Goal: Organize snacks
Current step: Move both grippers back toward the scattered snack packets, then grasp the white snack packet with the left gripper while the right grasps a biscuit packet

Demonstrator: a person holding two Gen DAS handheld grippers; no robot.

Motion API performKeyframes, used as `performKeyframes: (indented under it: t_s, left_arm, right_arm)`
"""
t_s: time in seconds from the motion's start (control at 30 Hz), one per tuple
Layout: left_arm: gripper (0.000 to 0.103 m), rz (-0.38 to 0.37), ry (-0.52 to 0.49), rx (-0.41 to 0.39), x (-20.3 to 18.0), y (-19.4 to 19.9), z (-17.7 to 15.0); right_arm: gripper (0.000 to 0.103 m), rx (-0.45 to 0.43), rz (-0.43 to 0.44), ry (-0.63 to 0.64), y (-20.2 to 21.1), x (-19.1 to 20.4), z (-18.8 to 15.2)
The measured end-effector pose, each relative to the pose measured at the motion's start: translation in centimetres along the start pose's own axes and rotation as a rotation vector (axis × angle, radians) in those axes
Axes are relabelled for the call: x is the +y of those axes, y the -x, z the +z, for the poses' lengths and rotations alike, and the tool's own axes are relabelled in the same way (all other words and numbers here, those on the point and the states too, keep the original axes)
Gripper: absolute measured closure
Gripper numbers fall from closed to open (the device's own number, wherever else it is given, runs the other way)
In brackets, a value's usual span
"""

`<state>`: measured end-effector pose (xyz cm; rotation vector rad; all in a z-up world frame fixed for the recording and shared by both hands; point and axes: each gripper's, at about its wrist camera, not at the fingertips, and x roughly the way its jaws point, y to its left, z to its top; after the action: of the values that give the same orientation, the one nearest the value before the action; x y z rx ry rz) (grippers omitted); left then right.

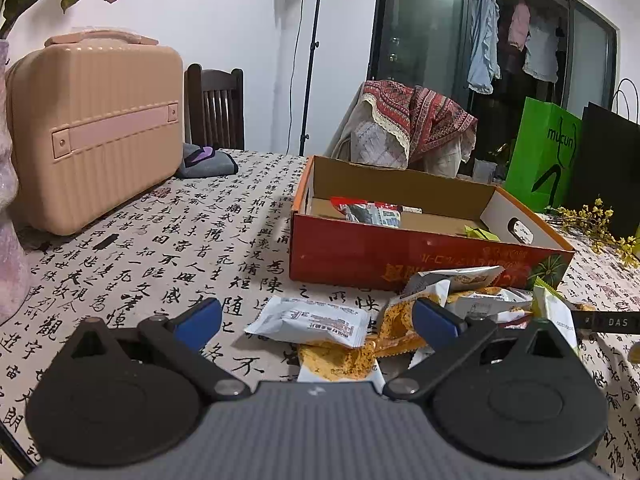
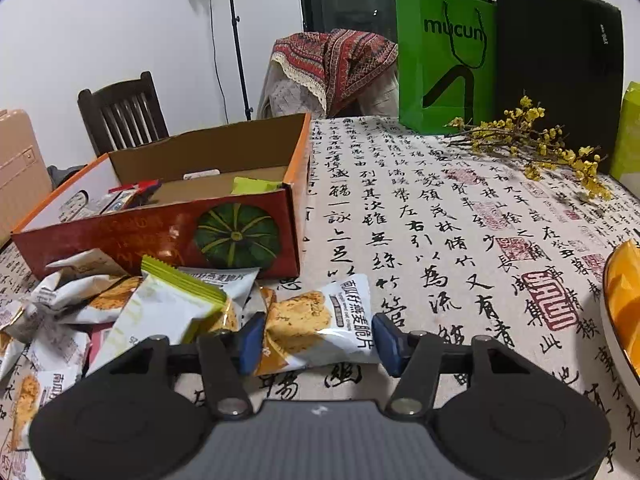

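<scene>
A red and orange cardboard box [image 1: 400, 176] stands open on the calligraphy tablecloth, with a red packet [image 1: 368, 210] and a green packet [image 1: 480, 234] inside. A pile of snack packets [image 1: 440, 304] lies in front of it. My left gripper [image 1: 316, 322] hangs open over a white packet [image 1: 310, 320] at the pile's left edge and grips nothing. In the right wrist view the box [image 2: 160, 232] shows a pumpkin picture. My right gripper [image 2: 319, 340] has its blue pads against both ends of an oat crisp packet [image 2: 316, 320] lying right of the pile [image 2: 120, 300].
A beige hard case [image 1: 92, 132] stands at the far left beside a vase [image 1: 8, 200]. A green paper bag [image 2: 444, 60], a black bag [image 2: 560, 60] and a yellow flower sprig [image 2: 540, 140] line the far right. A bowl [image 2: 612, 344] sits at the right edge.
</scene>
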<state>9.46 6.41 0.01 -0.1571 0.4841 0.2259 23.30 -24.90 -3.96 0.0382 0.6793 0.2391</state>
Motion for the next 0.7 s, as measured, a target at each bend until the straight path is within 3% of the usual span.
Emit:
performKeyframes:
  t_s: [0.2,0.4,0.7]
  left_arm:
    - [0.0,0.016,0.006,0.009,0.4,-0.3,0.1]
    - [0.0,0.026,-0.004,0.035,0.5,-0.6,0.3]
    - [0.0,0.052,-0.091,0.147,-0.8,-3.0,-0.2]
  right_arm:
    - [0.059,-0.087,-0.022,-0.014,2.3,-0.2,-0.3]
    - [0.06,-0.158,-0.013,0.014,5.0,0.4,-1.6]
    - [0.06,-0.201,0.006,0.017,5.6,0.4,-2.3]
